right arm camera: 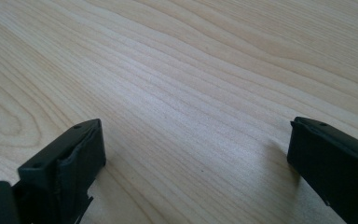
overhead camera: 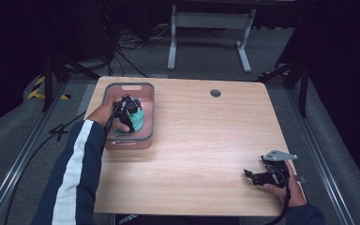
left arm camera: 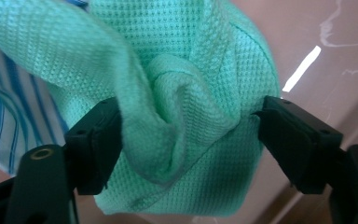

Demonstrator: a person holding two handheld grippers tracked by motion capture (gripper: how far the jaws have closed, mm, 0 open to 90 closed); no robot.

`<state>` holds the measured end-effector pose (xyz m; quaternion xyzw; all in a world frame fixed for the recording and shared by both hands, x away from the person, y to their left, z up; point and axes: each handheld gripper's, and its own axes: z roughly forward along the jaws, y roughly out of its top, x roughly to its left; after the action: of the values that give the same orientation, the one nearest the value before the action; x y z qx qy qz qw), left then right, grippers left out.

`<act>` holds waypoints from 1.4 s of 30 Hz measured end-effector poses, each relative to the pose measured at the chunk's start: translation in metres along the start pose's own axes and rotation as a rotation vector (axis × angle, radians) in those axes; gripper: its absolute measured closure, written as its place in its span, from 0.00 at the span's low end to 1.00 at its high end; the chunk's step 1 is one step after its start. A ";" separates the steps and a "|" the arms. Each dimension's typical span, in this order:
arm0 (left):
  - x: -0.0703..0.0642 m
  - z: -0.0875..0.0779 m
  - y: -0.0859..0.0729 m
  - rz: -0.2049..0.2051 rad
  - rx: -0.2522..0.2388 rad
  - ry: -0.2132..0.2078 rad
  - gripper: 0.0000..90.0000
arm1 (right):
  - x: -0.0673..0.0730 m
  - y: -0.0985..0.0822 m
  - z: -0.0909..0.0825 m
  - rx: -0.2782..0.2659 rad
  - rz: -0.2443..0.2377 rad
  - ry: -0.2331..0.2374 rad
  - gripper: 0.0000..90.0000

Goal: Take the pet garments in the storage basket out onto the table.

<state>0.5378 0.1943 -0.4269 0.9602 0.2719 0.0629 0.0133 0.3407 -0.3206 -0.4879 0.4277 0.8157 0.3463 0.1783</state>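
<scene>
A mint-green waffle-weave cloth (overhead camera: 139, 123) lies bunched in a pink bin (overhead camera: 149, 101) at the table's back left. My left gripper (overhead camera: 127, 111) reaches down into the bin over it. In the left gripper view a twisted fold of the green cloth (left arm camera: 191, 60) fills the gap between the jaws of the left gripper (left arm camera: 186, 114), which stand wide on either side of it and are not squeezing it. A blue-and-white striped cloth (left arm camera: 9, 107) lies under the green one. My right gripper (overhead camera: 249, 174) rests low near the table's front right, and in its own view the right gripper (right arm camera: 196, 135) is open over bare wood.
The wooden table (overhead camera: 206, 131) has a round cable hole (overhead camera: 215, 93) at the back. The bin's pink wall and floor (left arm camera: 321, 51) lie close beyond the cloth. A white desk frame (overhead camera: 211, 28) stands on the floor behind the table.
</scene>
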 end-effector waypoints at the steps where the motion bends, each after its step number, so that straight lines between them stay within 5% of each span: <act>1: 0.000 0.000 0.001 0.007 0.016 -0.003 0.28 | 0.000 0.000 0.000 0.001 0.000 0.000 0.05; 6: 0.001 0.002 0.004 0.001 0.029 0.021 0.38 | 0.000 0.000 0.000 0.001 0.000 0.000 0.05; 8: 0.000 0.003 0.005 -0.002 0.042 0.059 0.50 | 0.000 0.000 0.000 0.000 0.000 0.000 0.05; 20: -0.005 0.005 0.008 0.039 0.066 0.153 0.69 | 0.000 0.000 0.000 0.000 0.000 0.000 0.05; 25: -0.004 0.003 0.008 0.053 0.071 0.155 0.77 | 0.000 0.000 0.000 0.000 0.000 0.000 0.05; 31: -0.003 -0.008 0.004 0.045 0.036 0.179 0.81 | 0.000 0.000 0.000 0.000 0.000 0.000 0.05; 42: -0.004 -0.051 -0.011 0.018 -0.098 0.163 0.82 | 0.000 0.000 0.000 0.000 -0.001 0.000 0.05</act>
<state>0.5219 0.2010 -0.3770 0.9524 0.2603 0.1542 0.0377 0.3407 -0.3206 -0.4878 0.4275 0.8159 0.3461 0.1783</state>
